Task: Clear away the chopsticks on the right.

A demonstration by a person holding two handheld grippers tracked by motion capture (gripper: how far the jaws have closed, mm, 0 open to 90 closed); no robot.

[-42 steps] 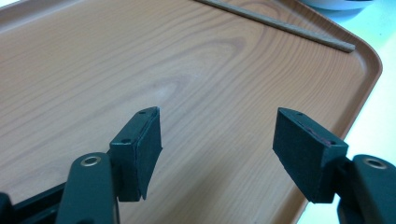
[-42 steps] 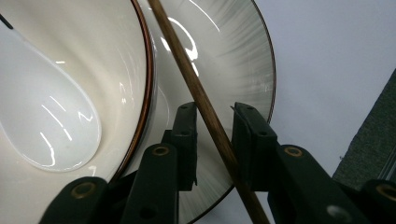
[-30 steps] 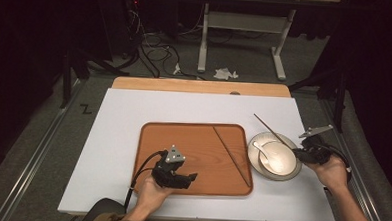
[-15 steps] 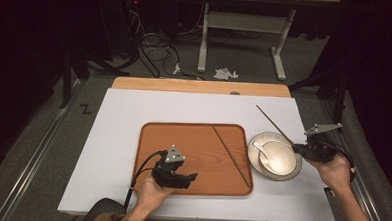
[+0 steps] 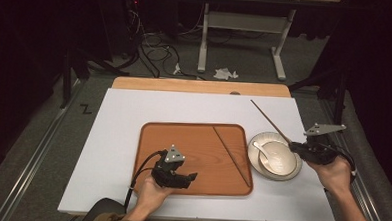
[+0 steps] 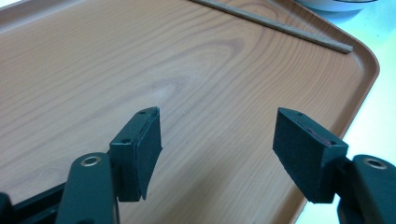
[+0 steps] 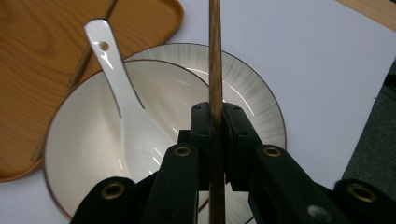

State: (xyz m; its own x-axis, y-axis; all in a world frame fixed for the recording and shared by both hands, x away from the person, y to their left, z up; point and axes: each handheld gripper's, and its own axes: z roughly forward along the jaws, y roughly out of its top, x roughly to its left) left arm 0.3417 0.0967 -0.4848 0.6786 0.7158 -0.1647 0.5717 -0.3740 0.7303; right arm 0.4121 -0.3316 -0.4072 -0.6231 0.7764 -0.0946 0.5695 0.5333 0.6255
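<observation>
My right gripper (image 5: pixel 296 147) (image 7: pixel 215 119) is shut on a brown wooden chopstick (image 5: pixel 269 120) (image 7: pixel 215 56), held off the table and slanting up toward the far left above a white bowl (image 5: pixel 277 155) (image 7: pixel 88 154). The bowl sits on a white plate (image 5: pixel 294 170) (image 7: pixel 261 112) and holds a white ceramic spoon (image 5: pixel 263 154) (image 7: pixel 116 88). A second chopstick (image 5: pixel 231 155) (image 6: pixel 275 25) lies across the right part of the wooden tray (image 5: pixel 197 140) (image 6: pixel 140 60). My left gripper (image 5: pixel 190 178) (image 6: pixel 217 140) rests open over the tray's near edge, nothing between its jaws.
The tray and plate lie on a white tabletop (image 5: pixel 123 122), with a wooden strip (image 5: pixel 200 86) along its far edge. Beyond the table are a desk frame (image 5: pixel 242 37), cables and crumpled paper (image 5: pixel 224 72) on the floor.
My right gripper has lifted the chopstick higher above the bowl and drawn slightly to the right. The left gripper has stayed still.
</observation>
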